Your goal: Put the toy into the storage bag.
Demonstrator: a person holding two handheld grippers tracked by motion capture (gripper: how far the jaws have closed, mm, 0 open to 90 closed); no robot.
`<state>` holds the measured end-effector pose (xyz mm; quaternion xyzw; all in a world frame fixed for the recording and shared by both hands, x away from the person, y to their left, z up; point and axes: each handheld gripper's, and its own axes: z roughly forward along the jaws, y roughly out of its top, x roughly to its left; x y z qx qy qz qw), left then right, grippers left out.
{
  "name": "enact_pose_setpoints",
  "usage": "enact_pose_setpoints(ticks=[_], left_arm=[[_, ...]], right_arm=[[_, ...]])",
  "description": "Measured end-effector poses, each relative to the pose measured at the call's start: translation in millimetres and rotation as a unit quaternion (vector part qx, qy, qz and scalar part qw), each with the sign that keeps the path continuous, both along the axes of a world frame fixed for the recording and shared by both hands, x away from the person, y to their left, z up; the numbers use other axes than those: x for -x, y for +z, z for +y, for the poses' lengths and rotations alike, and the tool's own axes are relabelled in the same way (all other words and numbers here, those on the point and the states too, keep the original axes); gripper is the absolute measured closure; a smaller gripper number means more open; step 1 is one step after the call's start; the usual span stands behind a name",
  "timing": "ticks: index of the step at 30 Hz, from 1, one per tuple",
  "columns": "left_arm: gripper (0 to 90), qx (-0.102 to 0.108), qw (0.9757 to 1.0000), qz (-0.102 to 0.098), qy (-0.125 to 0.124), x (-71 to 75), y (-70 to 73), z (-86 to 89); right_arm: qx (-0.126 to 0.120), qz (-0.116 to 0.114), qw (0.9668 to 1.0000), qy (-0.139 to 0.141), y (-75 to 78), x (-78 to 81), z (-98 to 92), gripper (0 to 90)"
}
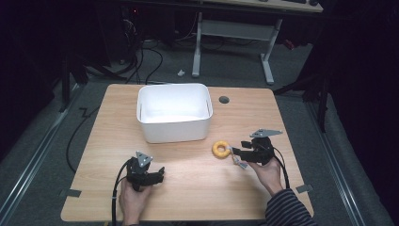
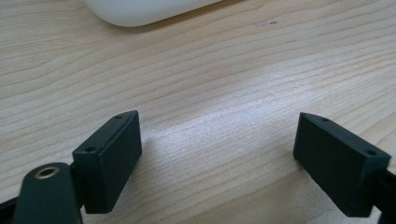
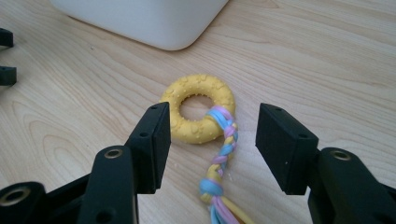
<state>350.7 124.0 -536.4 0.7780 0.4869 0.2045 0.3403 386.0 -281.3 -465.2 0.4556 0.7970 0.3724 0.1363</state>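
Note:
A yellow ring toy (image 1: 220,149) with a pastel braided rope (image 1: 239,162) lies on the wooden table (image 1: 197,193), right of centre. My right gripper (image 1: 234,151) is low over it from the right. In the right gripper view the ring (image 3: 198,109) and rope (image 3: 223,156) lie between the jaws of the right gripper (image 3: 215,120). The jaws stand apart and neither pad presses on the toy. My left gripper (image 1: 161,174) rests near the front left, open, with bare wood between its jaws (image 2: 217,144).
A white plastic bin (image 1: 174,132) stands at the table's back centre; its wall also shows in the gripper views (image 2: 140,11) (image 3: 140,21). A round cable hole (image 1: 224,99) sits to the right of the bin. A desk frame stands on the floor beyond the table.

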Motion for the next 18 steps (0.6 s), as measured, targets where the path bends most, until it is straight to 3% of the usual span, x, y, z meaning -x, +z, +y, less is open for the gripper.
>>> enact_pose_setpoints(ticks=[18], left_arm=[[14.7, -0.001, 1.0, 0.001, -0.001, -0.1, 0.0, 0.0]], right_arm=[[0.015, 0.013, 0.9998, 0.009, 5.9, -32.1, 19.6, 46.1]])
